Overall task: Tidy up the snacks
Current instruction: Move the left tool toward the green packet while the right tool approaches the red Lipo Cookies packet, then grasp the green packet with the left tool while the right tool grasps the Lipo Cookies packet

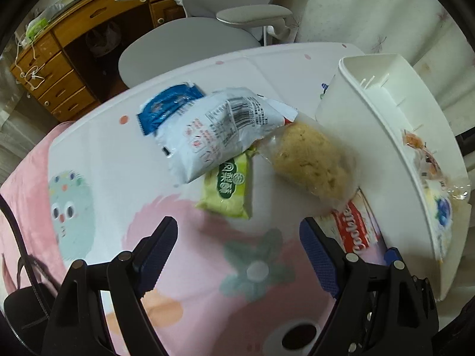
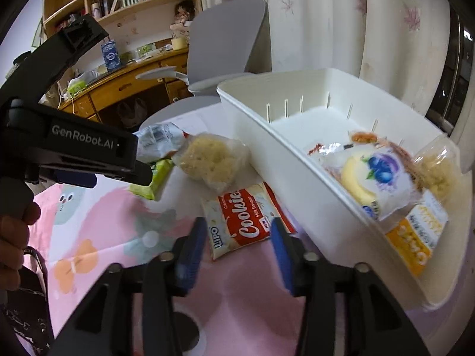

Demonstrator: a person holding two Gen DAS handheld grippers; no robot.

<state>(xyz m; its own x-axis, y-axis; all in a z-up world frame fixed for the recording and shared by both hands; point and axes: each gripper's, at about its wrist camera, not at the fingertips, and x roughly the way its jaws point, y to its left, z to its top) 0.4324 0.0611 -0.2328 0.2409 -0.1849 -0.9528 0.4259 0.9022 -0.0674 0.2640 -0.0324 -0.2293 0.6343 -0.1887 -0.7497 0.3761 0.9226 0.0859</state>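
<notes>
We see one white bin [image 2: 261,136] at the table's [image 1: 98,160] right edge, several packets inside it. Five snacks lie beside it: white bag [image 1: 219,130], crumbly cake [image 1: 311,163], "Cookie" pack [image 2: 246,222], green packet [image 1: 228,190], blue packet [image 1: 166,106]. "GenRobot.AI" marks the left gripper [image 1: 237,255], jaws wide, empty; right gripper [image 2: 237,255] parted, empty, over "Cookie".

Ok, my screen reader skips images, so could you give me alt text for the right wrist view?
The open right tool hangs just above a red-and-white cookie packet on a pink patterned tablecloth, nothing gripped. A white bin at right holds several wrapped snacks; more packets lie loose at left beside the left tool.
</notes>
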